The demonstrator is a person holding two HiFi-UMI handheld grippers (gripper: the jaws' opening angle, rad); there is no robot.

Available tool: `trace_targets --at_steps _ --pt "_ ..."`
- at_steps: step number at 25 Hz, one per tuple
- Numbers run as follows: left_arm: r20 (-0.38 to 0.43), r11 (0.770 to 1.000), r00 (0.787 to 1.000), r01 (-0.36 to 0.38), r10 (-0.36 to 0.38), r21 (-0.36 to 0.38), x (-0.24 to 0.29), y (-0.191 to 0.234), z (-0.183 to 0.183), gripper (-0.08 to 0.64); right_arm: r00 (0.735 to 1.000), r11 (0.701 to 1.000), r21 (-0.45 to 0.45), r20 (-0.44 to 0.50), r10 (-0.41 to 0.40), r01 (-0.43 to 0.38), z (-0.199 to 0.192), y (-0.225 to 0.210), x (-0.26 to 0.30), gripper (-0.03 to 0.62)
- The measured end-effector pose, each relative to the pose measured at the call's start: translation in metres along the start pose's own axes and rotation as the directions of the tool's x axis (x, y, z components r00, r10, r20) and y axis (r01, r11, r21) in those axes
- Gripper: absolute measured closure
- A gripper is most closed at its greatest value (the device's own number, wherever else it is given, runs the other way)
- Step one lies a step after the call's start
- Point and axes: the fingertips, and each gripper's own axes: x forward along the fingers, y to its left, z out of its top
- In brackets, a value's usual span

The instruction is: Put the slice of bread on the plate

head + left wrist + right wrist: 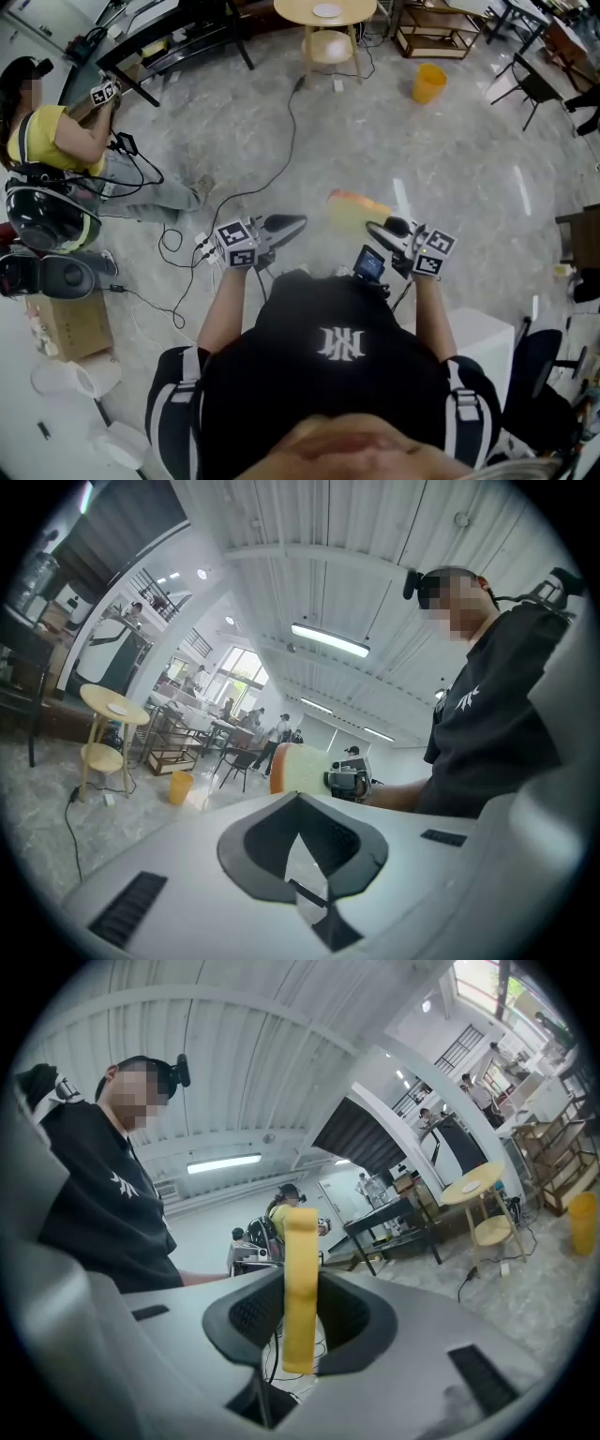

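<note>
While the right hand-held gripper (382,228) clamped the slice of bread (300,1241) edge-on in mid-air, the left hand-held gripper (286,224) closed and empty, the carry looked under way, calling next for travel to the plate (327,10) at twelve o'clock.

I was looking into a big open lab-workshop hall. A polished stone floor (469,159) spread around a round wooden table (325,14), and a power cable (290,122) trailed from the table's foot. A low shelving rack (441,42) and a yellow bucket (428,82) stood to its right, black workbenches (178,33) to its left, and a strip light (330,640) hung overhead.
</note>
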Motion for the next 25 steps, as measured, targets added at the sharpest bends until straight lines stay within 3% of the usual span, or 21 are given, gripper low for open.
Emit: trace_targets --at_steps 6,15,19,25 --pt "0.011 0.999 0.999 -0.033 0.033 -0.010 0.011 0.000 -0.001 0.552 1.000 1.000 -0.005 -0.002 0.000 0.000 0.002 -0.015 -0.013 0.505" --pt "0.048 0.996 0.995 -0.086 0.088 -0.036 0.019 0.028 0.004 0.552 0.993 0.992 -0.063 -0.034 -0.109 0.107 0.008 -0.056 -0.013 0.505" --pt "0.047 0.994 0.994 -0.093 0.096 -0.053 0.025 0.061 0.012 0.552 0.982 0.981 -0.065 -0.031 -0.184 0.182 0.021 -0.085 0.000 0.505" --pt "0.084 0.992 0.989 -0.124 0.125 -0.012 0.031 0.138 0.046 0.552 0.964 0.961 -0.097 -0.020 -0.264 0.261 0.059 -0.139 0.028 0.505"
